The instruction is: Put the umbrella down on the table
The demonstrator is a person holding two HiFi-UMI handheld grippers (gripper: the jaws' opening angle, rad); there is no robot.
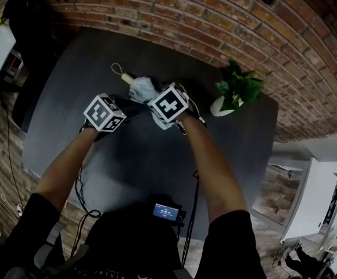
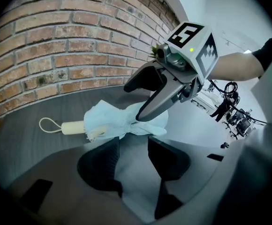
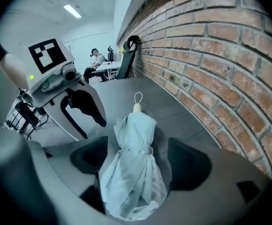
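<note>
A folded pale-blue umbrella [image 1: 143,89] lies flat on the dark table [image 1: 232,156], its cream handle [image 1: 126,78] and wrist loop pointing to the far left. My right gripper [image 1: 167,106] hovers over its canopy end. In the right gripper view the umbrella [image 3: 136,168] runs between the open jaws, with a gap on each side and no pad touching it. My left gripper [image 1: 117,110] hangs beside it on the left, open and empty. In the left gripper view the umbrella [image 2: 122,121] lies just beyond the fingertips, under the right gripper [image 2: 159,95].
A brick wall [image 1: 215,16] curves along the table's far edge. A potted green plant [image 1: 235,92] stands at the back right of the table. A small device with a lit screen [image 1: 167,211] sits at the near edge. A black office chair [image 1: 26,16] stands far left.
</note>
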